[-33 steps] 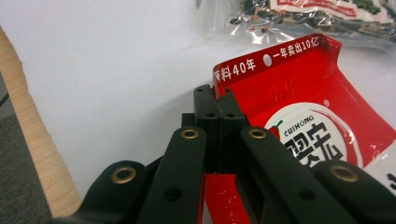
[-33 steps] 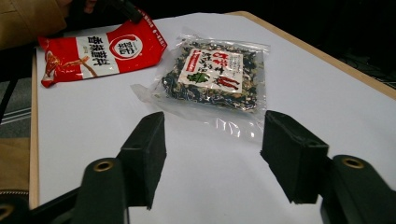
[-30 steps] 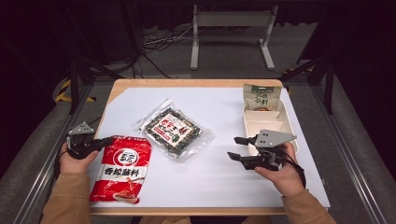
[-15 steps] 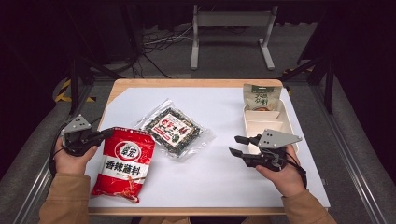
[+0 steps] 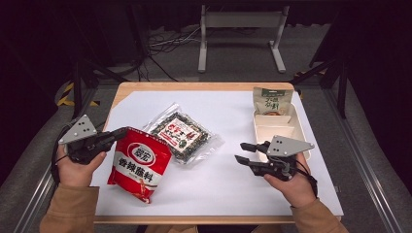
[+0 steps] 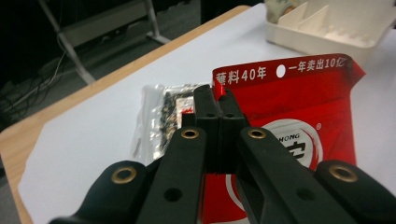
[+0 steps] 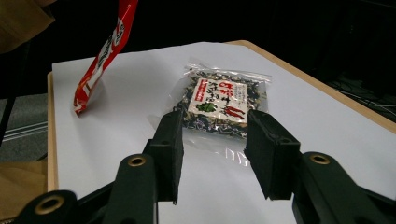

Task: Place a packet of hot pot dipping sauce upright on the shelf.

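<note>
Left hand-held gripper (image 6: 218, 109): pinching red bag (image 5: 141, 162) by its top corner, near table's left edge.
Right hand-held gripper (image 7: 215, 154): spread, idle.
Tip: keep the pinch firm so the bag hangs clear.

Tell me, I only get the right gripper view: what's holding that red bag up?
Observer: The left gripper is shut on the red bag's top corner.
Operator: Is the whole bag off the table?
Observer: Its bottom looks low, near the white sheet; contact is unclear.
Operator: Anything behind me?
Observer: A white tray right behind the right gripper, with a green pouch at its far end.
</note>
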A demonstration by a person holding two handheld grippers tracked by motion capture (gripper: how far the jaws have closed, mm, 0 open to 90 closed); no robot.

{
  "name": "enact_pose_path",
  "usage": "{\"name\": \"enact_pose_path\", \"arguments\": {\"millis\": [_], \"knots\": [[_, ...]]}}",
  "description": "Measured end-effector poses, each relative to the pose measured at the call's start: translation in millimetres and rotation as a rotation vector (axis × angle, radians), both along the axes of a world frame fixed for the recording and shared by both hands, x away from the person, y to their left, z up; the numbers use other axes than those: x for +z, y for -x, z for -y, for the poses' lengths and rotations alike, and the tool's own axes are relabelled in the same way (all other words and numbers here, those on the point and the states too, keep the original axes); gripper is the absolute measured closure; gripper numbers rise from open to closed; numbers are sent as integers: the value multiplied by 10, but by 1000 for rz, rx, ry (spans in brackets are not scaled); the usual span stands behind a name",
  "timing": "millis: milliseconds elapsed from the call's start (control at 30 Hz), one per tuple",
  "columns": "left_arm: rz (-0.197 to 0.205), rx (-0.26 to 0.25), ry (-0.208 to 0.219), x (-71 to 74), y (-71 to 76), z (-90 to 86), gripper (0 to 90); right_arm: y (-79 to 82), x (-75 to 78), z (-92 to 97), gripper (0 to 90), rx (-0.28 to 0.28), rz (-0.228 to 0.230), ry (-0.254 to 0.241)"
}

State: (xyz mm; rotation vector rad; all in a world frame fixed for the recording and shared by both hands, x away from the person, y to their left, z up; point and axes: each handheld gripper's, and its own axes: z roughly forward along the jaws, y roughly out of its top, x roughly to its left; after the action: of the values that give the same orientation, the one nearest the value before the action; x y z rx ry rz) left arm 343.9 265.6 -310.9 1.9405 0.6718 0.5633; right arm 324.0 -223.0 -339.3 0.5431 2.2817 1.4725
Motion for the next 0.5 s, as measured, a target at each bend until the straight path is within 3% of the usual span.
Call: {"name": "enact_pose_path", "arguments": {"millis": [167,300,500], "knots": [[65,-65,12,127,173,92,900,29,8,-91,549,33,-6,-1],[95,-118,9,183,265,159,900,55,15,-173,538,61,-6,4],[106,-173,24,227,318,260,900,40,43,-243,532,80,-4,-7]]}}
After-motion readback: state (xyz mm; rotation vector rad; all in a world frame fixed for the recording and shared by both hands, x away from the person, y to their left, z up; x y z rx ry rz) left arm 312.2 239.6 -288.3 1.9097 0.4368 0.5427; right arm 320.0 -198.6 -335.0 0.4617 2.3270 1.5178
